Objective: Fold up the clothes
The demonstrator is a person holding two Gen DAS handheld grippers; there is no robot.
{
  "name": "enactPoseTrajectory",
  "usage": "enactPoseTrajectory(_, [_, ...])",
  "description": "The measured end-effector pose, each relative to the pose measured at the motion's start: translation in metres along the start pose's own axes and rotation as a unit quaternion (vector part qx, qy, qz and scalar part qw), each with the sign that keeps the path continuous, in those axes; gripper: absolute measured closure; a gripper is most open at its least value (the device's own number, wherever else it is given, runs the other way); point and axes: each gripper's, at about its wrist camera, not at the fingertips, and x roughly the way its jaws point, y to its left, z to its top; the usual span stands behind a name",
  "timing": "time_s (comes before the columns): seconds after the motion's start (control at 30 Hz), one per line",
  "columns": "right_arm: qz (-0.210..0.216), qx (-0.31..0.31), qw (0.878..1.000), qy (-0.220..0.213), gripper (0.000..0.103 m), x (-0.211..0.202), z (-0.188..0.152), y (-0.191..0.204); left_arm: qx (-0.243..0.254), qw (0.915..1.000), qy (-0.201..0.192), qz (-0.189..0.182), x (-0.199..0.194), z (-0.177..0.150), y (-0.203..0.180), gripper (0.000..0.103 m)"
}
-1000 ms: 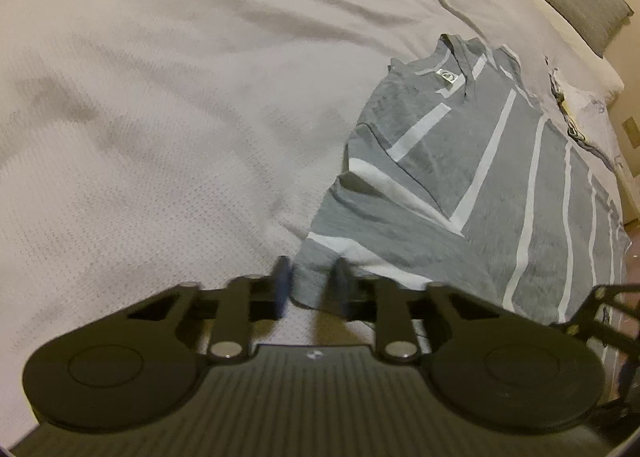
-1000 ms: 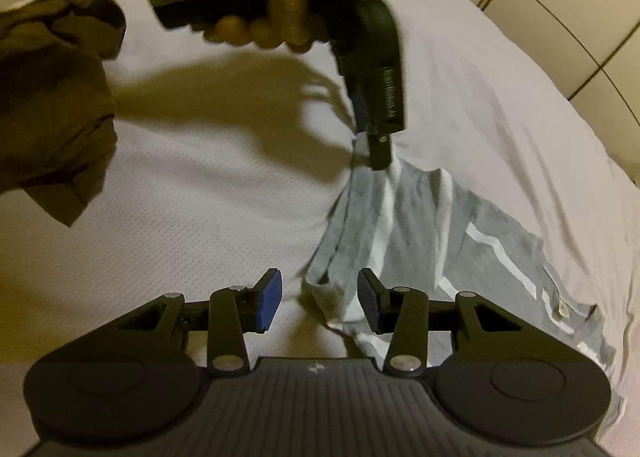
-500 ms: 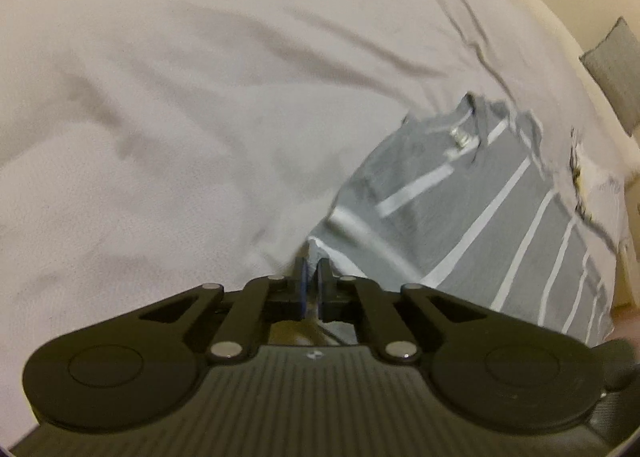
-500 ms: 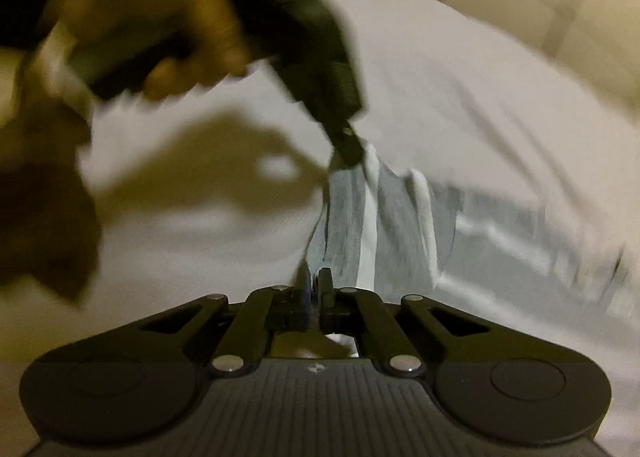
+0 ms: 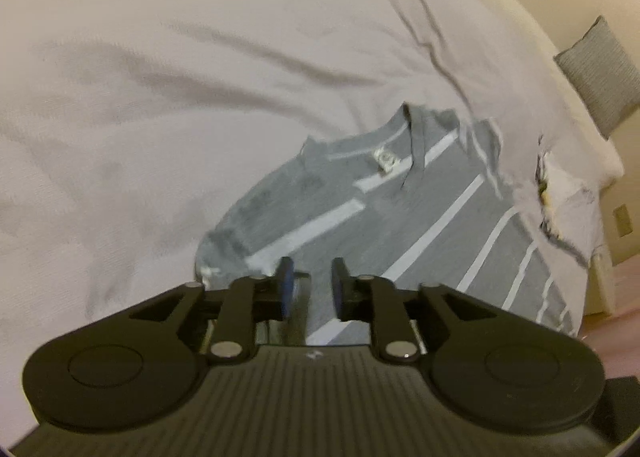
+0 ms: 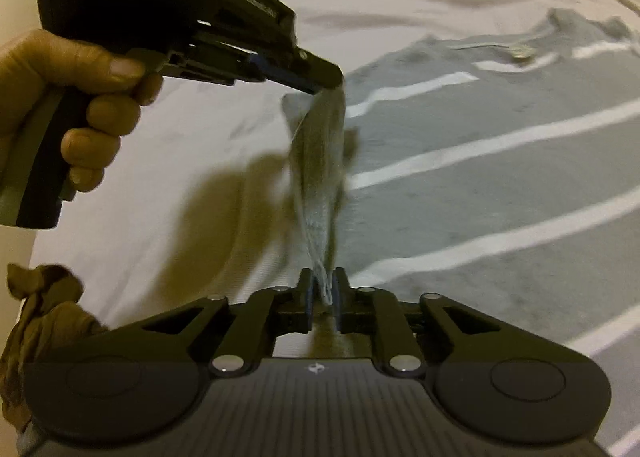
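Hidden: your left gripper (image 5: 310, 289) hides the shirt (image 5: 420, 217) hem; motion blurs it.
Axis: collar away from you.
Fingers: both pairs have just eased slightly apart; the right gripper (image 6: 322, 299) and left each pinch a stretched fold.

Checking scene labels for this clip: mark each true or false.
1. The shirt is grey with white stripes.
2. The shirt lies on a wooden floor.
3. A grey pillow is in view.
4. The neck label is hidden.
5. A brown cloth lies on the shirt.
1. True: shirt.
2. False: it lies on a white bed.
3. True: pillow.
4. False: the label shows at the collar.
5. False: the brown cloth is apart from the shirt.
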Motion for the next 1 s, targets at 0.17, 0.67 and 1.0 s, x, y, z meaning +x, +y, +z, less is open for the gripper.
enactPoseTrajectory(0.17, [-0.021, -0.024, 0.999, -0.026, 0.087, -0.019, -0.003, -0.002, -0.006, 0.9989, -0.02, 0.043, -0.022, -0.002, 0.024, 0.084])
enactPoseTrajectory(0.67, [-0.001, -0.092, 0.996, -0.013, 0.084, 0.026, 0.015, 0.011, 0.202, 0.9788, 0.013, 0.032, -0.001, -0.059, 0.009, 0.082])
enactPoseTrajectory(1.0, [0.014, -0.044, 0.999, -0.006, 0.077, 0.032, 0.027, -0.006, 0.202, 0.9781, 0.009, 0.049, 0.028, -0.03, 0.031, 0.082])
